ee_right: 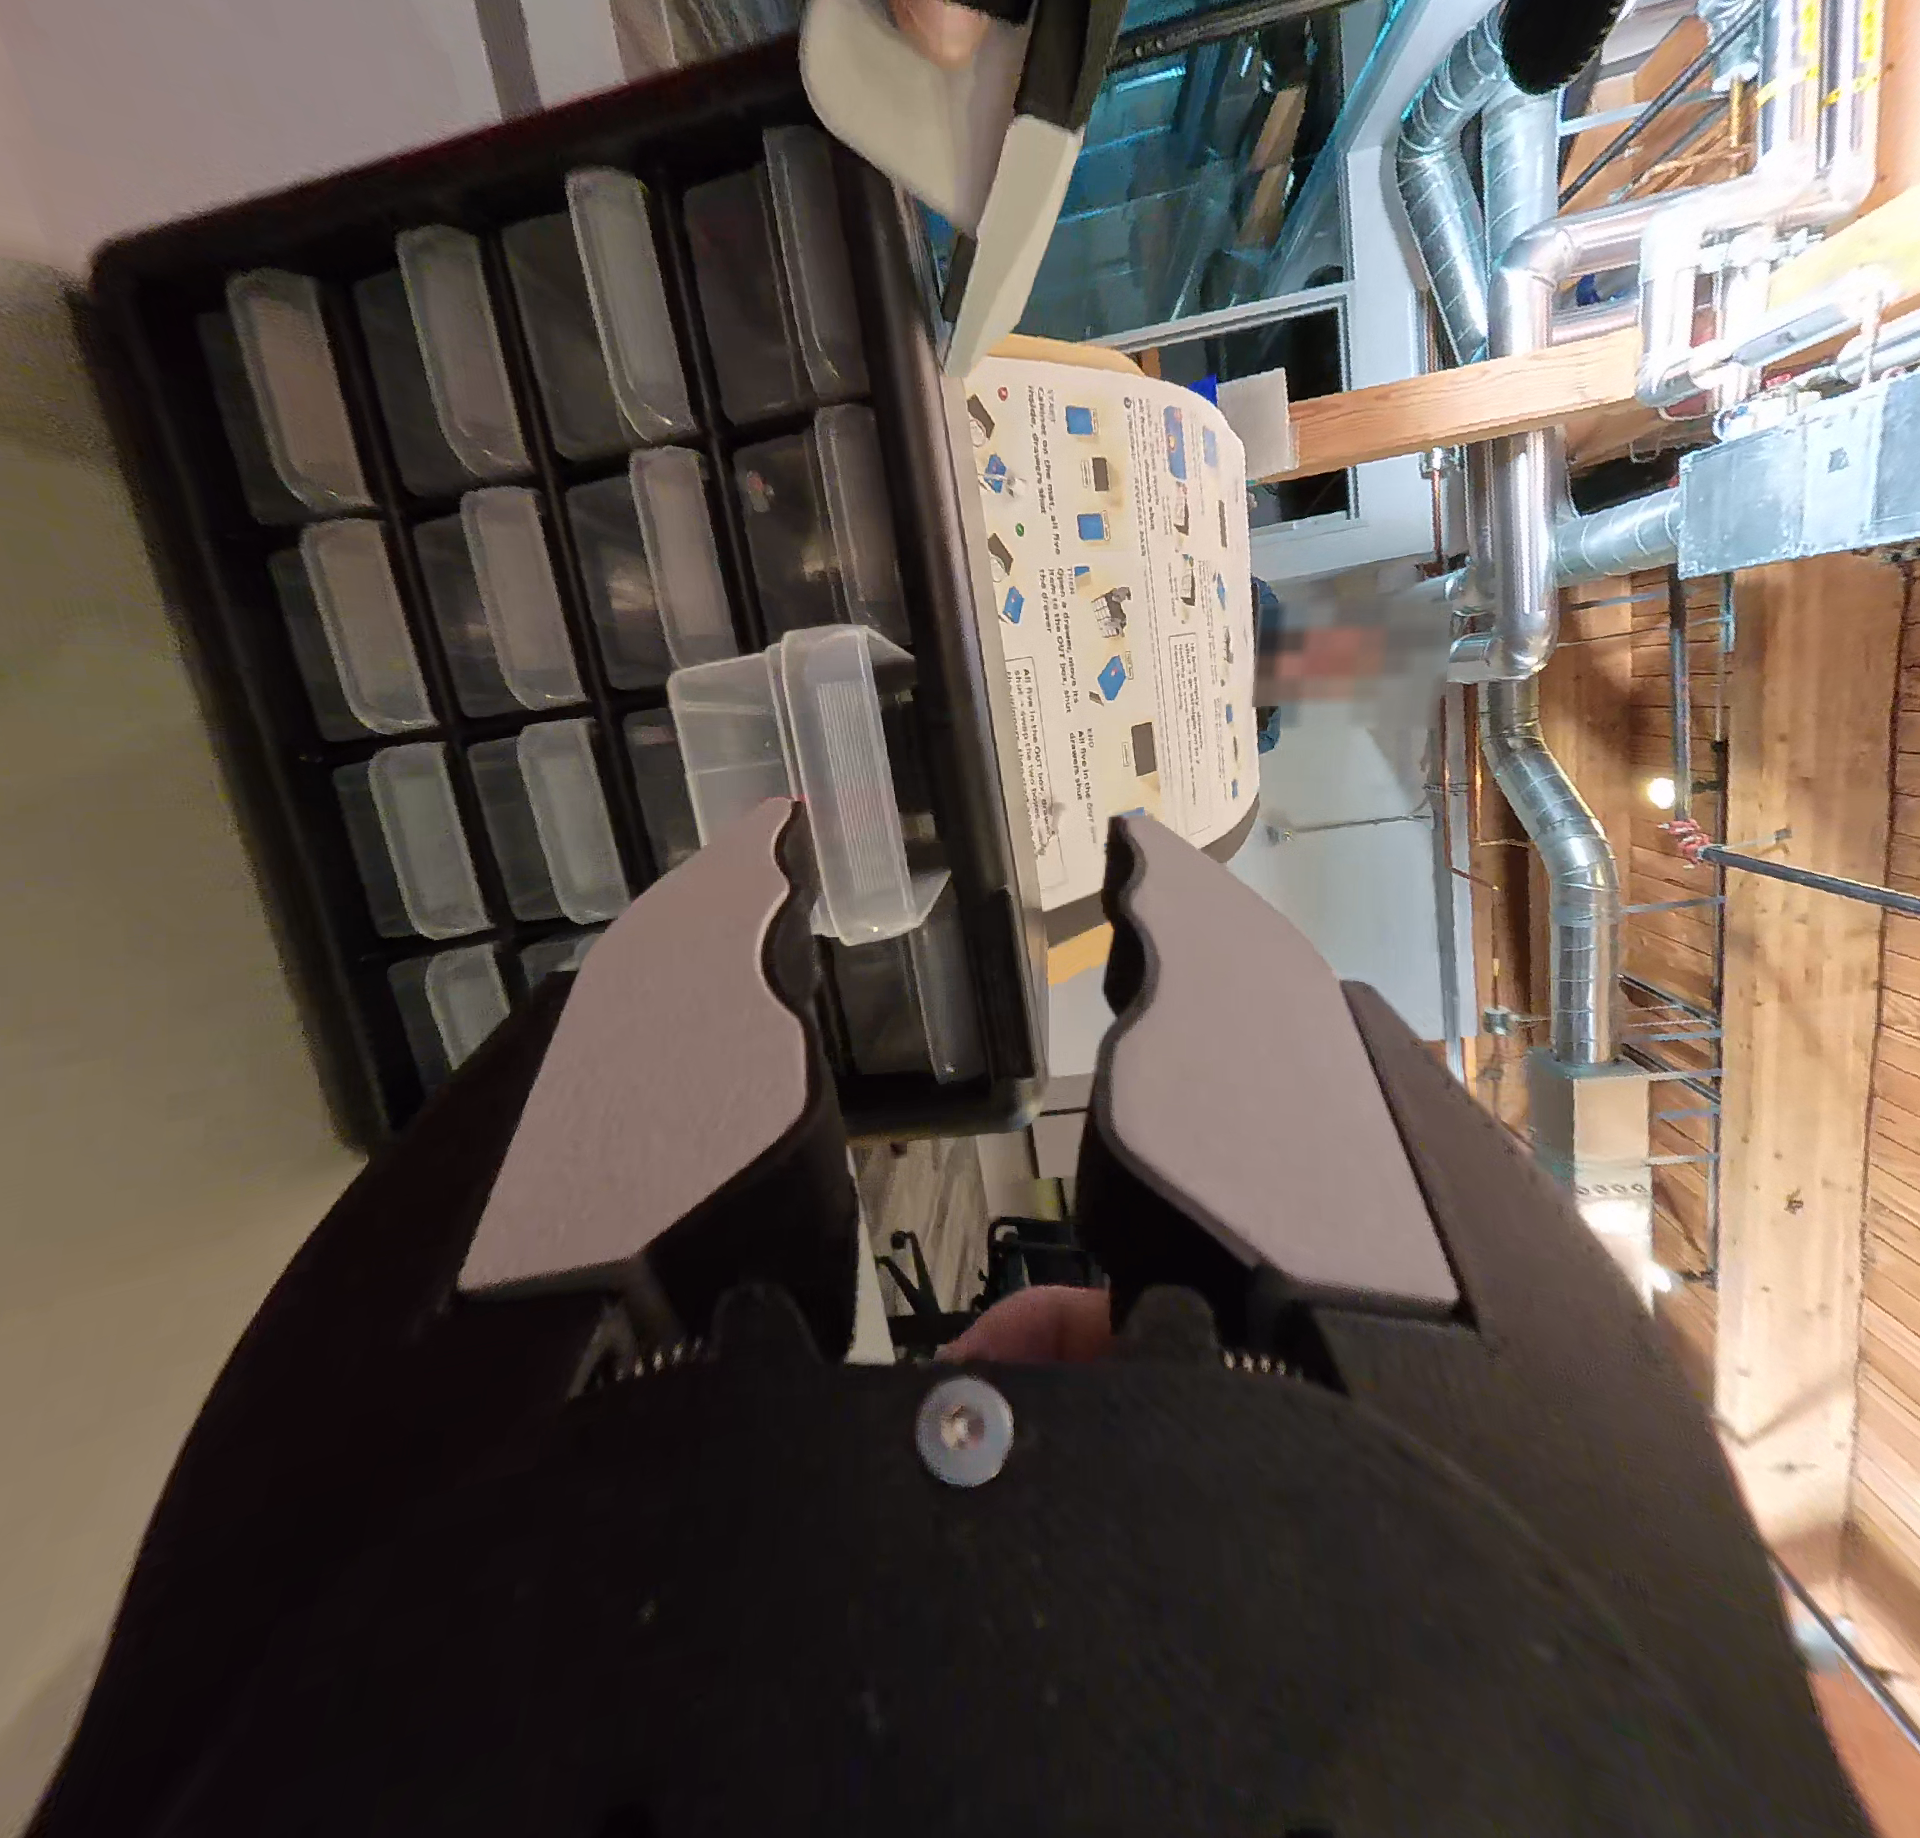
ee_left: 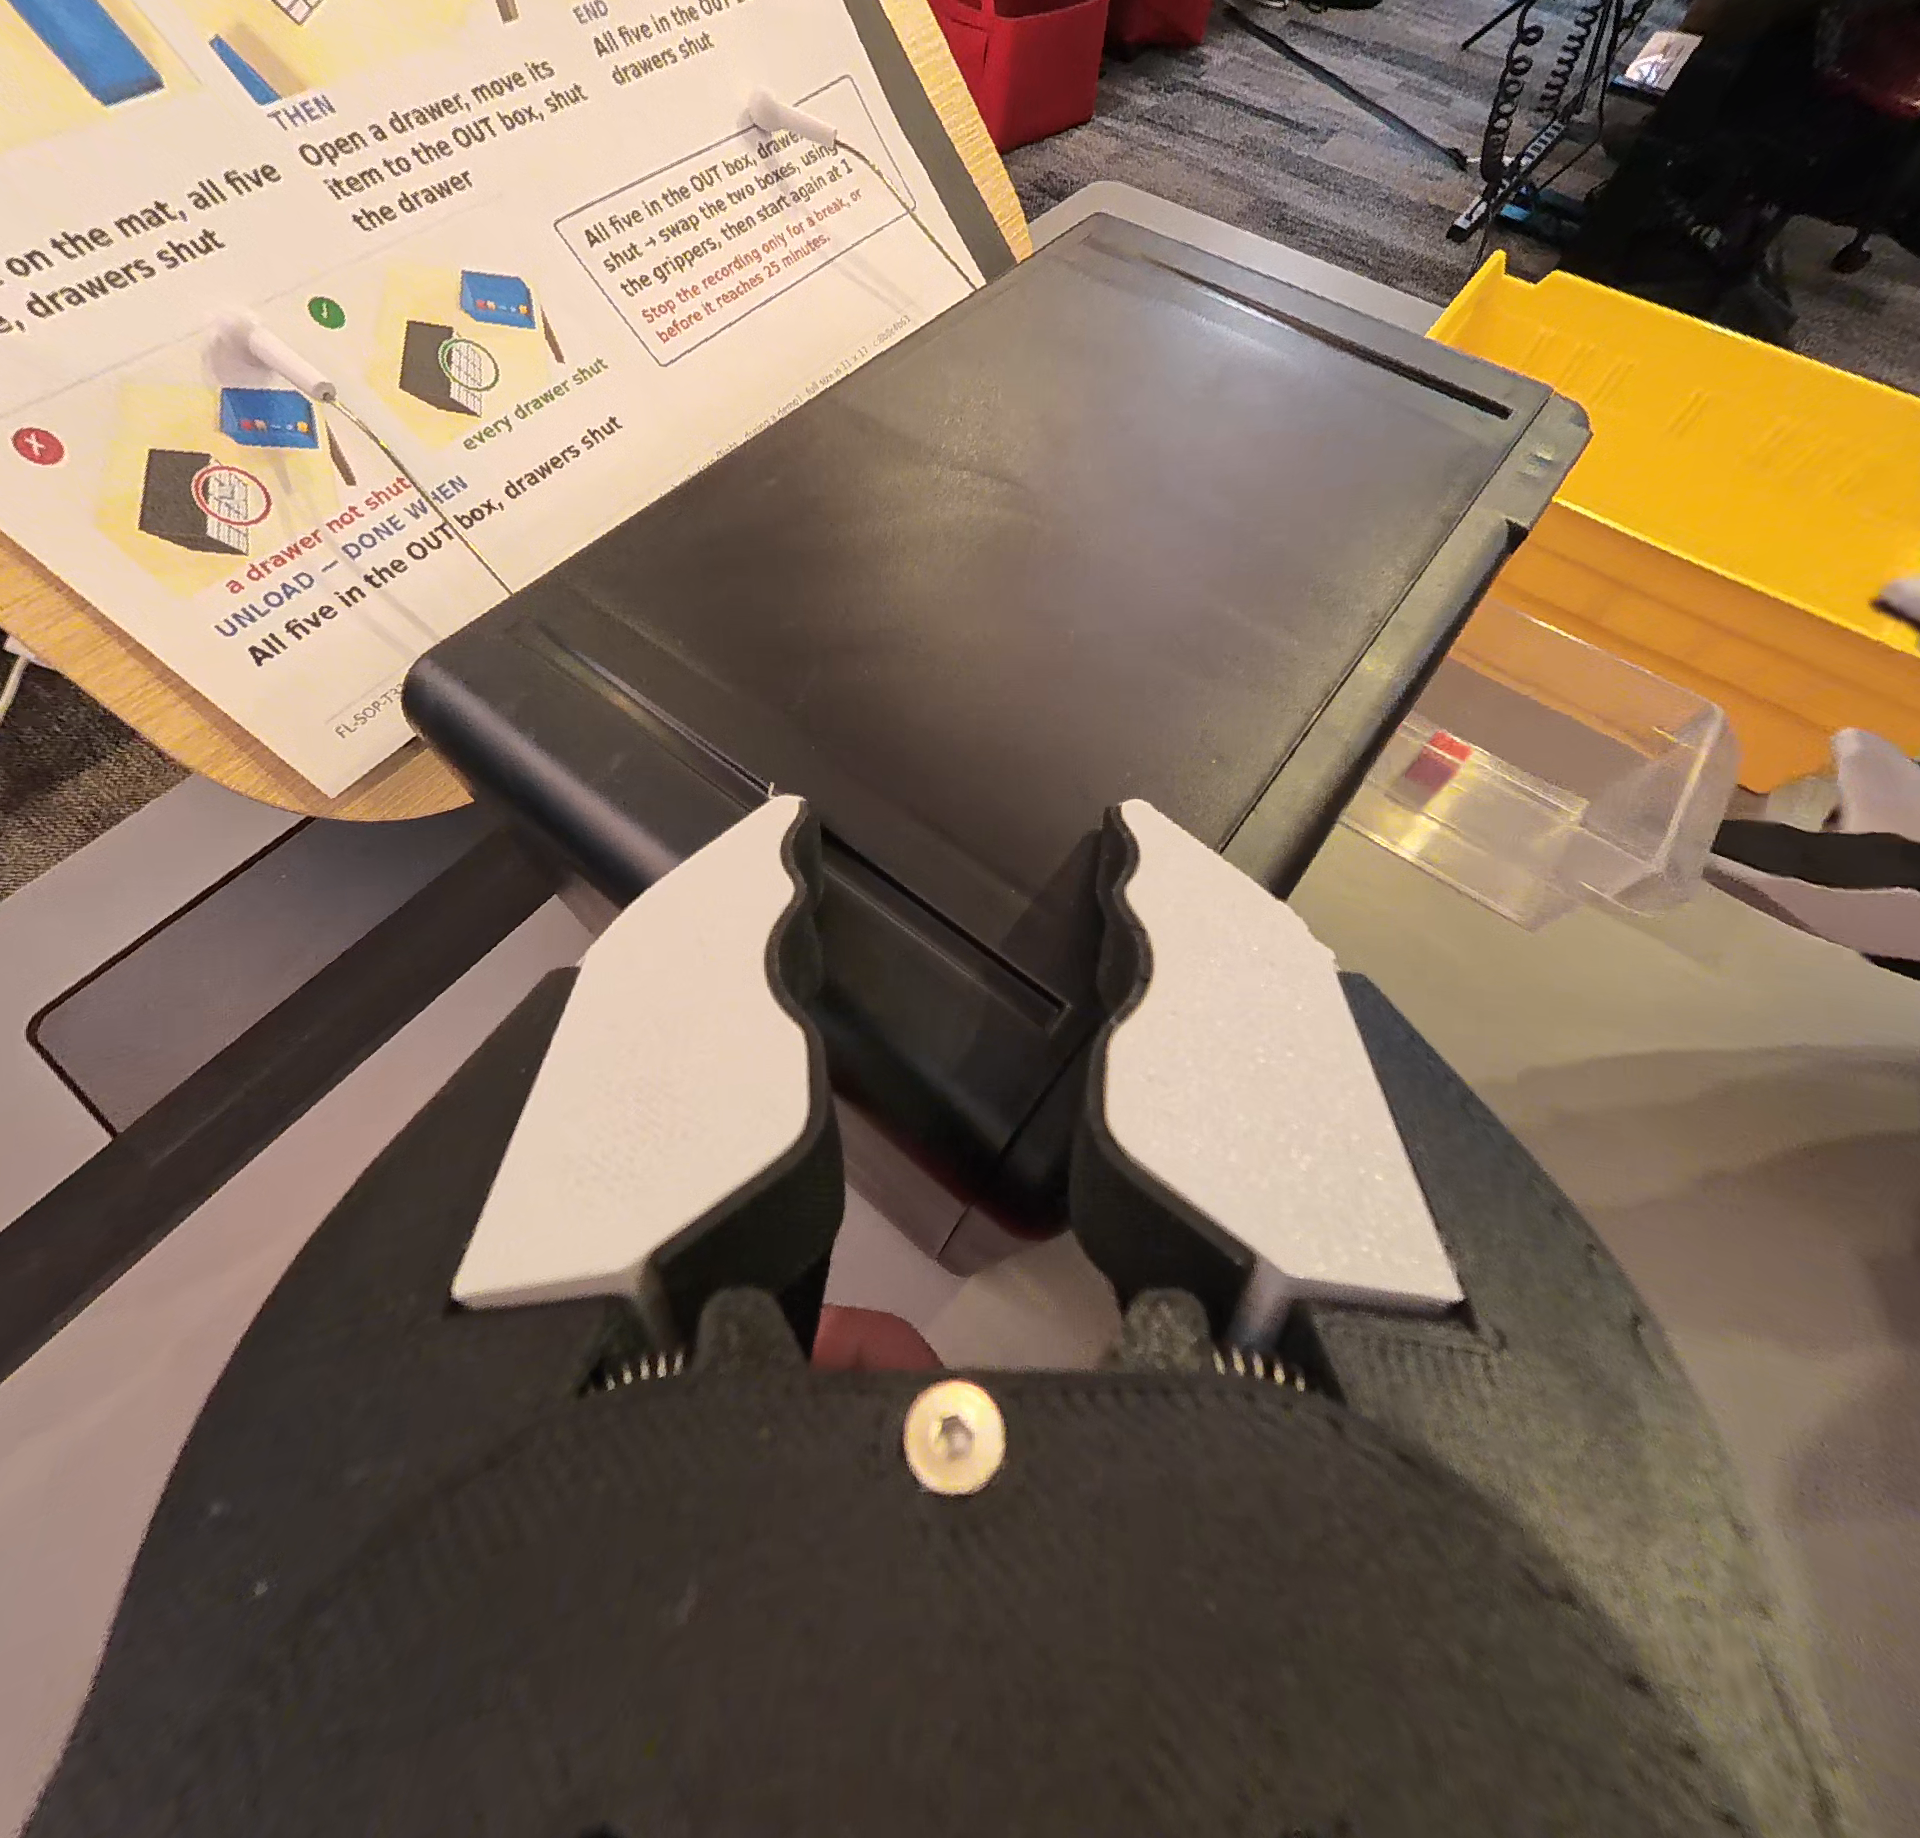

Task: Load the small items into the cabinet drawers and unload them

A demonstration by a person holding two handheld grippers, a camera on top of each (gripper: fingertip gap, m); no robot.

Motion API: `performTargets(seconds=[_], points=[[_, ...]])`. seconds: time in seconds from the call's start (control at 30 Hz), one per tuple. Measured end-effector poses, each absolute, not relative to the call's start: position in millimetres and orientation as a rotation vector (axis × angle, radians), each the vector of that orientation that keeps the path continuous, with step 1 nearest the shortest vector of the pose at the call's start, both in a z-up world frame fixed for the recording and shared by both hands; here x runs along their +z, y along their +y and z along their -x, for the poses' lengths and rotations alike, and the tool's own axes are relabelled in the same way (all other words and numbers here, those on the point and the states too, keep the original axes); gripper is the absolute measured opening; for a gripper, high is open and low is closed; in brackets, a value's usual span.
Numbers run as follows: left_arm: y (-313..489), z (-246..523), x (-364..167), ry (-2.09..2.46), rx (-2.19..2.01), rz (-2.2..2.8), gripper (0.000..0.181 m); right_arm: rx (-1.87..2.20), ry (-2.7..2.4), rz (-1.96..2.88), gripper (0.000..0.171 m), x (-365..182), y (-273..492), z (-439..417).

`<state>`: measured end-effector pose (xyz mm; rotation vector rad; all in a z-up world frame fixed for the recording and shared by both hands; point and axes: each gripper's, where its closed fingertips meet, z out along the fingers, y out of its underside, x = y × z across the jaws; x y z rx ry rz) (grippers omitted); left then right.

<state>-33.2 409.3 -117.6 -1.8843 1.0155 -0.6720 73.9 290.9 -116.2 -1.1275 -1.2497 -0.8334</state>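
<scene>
The black drawer cabinet [ee_right: 499, 167] holds several clear drawers. One clear drawer [ee_right: 727, 739] is pulled out; in the left wrist view it [ee_left: 1538, 812] sticks out at the right with a small red item [ee_left: 1439, 760] inside. My right gripper [ee_right: 951, 832] is open, and the drawer's front lip [ee_right: 852, 801] sits between its jaws, close to one fingertip [ee_right: 727, 895]. My left gripper [ee_left: 961, 832] is open and empty, just over the cabinet's flat top [ee_left: 1039, 541] at its near edge. It also shows in the right wrist view [ee_right: 1003, 230], at the cabinet's top edge.
A yellow bin [ee_left: 1683, 500] stands to the right behind the open drawer. An instruction sheet on a wooden board [ee_left: 436, 261] leans behind the cabinet on the left. Red bins [ee_left: 1018, 43] stand on the carpet farther back. A grey mat [ee_left: 1558, 1113] covers the table.
</scene>
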Motion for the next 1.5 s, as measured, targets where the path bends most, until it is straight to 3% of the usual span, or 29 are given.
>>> performTargets(seconds=[0.03, 0.2, 0.4, 0.57, 0.67, 1.27, 1.37, 1.5], points=[[409, 33, -118, 1.015, -0.673, 1.884, 0.051, -0.813, -1.255, 1.130, 0.046, -117, 286, -73], [409, 33, -118, 1.017, -0.671, 1.883, 0.051, -0.738, -1.252, 1.137, 0.033, -109, 265, -70], [409, 33, -118, 1.012, -0.674, 1.883, 0.051, -0.656, -1.389, 1.288, 0.057, -133, 272, -73], [409, 33, -118, 1.011, -0.675, 1.883, 0.051, -0.647, -1.444, 1.356, 0.024, -149, 291, -78], [409, 33, -118, 1.009, -0.676, 1.882, 0.051, -0.644, -1.454, 1.341, 0.017, -149, 289, -75], [409, 33, -117, 1.009, -0.673, 1.873, 0.051, -0.624, -1.527, 1.286, 0.017, -158, 254, -73], [409, 33, -117, 1.010, -0.670, 1.874, 0.051, -0.634, -1.522, 1.284, 0.038, -159, 253, -73], [409, 33, -117, 1.006, -0.672, 1.873, 0.051, -0.605, -1.536, 1.278, 0.036, -157, 246, -73]])
